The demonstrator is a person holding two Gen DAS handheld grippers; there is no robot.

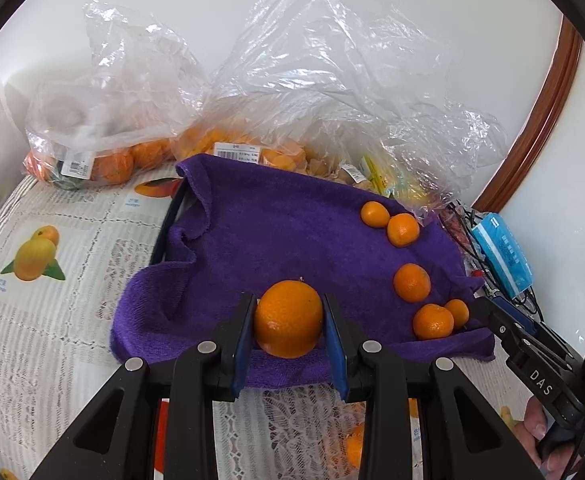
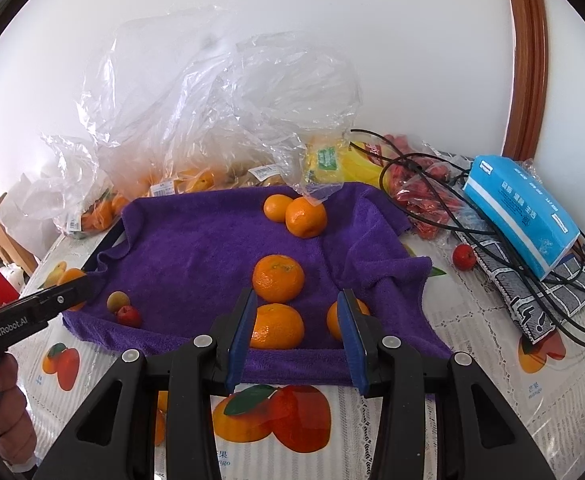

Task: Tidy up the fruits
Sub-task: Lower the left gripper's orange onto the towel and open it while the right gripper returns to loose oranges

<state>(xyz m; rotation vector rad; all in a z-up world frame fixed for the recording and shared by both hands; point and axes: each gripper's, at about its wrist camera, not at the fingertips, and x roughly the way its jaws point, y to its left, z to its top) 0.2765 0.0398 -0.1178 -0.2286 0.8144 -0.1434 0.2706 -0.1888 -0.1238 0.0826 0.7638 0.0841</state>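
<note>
My left gripper (image 1: 289, 322) is shut on a large orange (image 1: 288, 318), held just over the near edge of a purple towel (image 1: 276, 232) draped over a dark tray. Several smaller oranges (image 1: 411, 282) lie along the towel's right side. My right gripper (image 2: 300, 332) hangs open low over the towel's near edge. One orange (image 2: 278, 326) sits by its left pad without being squeezed, and another (image 2: 333, 320) is half hidden behind the right pad. A small tan fruit (image 2: 117, 301) and a small red one (image 2: 129, 316) rest at the towel's near left. In the right wrist view the left gripper (image 2: 62, 299) reaches in from the left.
Clear plastic bags (image 1: 316, 80) holding oranges line the wall behind the towel. To the right lie a blue tissue pack (image 2: 520, 216), black cables (image 2: 444, 196), a bag of red fruit (image 2: 420, 200) and a loose red fruit (image 2: 463, 255). A fruit-print tablecloth (image 1: 52, 300) covers the round table.
</note>
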